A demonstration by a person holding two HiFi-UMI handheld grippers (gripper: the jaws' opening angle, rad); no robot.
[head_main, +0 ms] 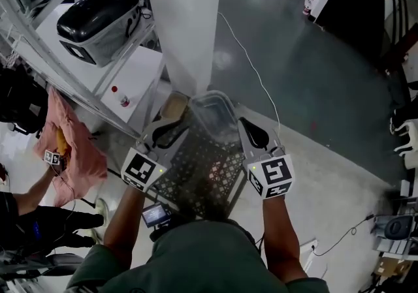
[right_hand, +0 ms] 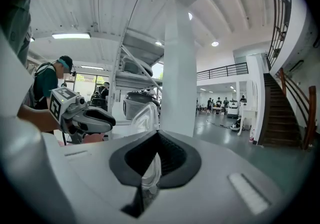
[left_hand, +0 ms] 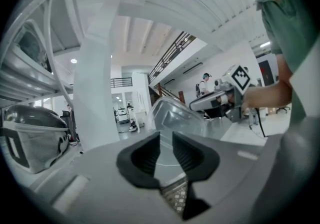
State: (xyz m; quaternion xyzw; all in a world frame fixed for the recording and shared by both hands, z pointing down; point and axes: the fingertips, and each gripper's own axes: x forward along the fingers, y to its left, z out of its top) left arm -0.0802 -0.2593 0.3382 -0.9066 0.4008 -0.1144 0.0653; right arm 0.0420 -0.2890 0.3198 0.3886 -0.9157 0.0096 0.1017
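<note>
Running lengthwise away from the person, the clear tub (head_main: 212,112) is pinched by the left tool (left_hand: 166,140) and the right tool (right_hand: 156,143) (only the head view shows the black crate (head_main: 202,171) beneath).

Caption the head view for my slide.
The left gripper and right gripper hold a clear container over a black crate beside a pillar.

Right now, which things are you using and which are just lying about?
In use: clear box, gripped by left gripper and right gripper, over the black crate.
Lying about: pink cloth, white cable, black-lidded appliance on the shelf.
</note>
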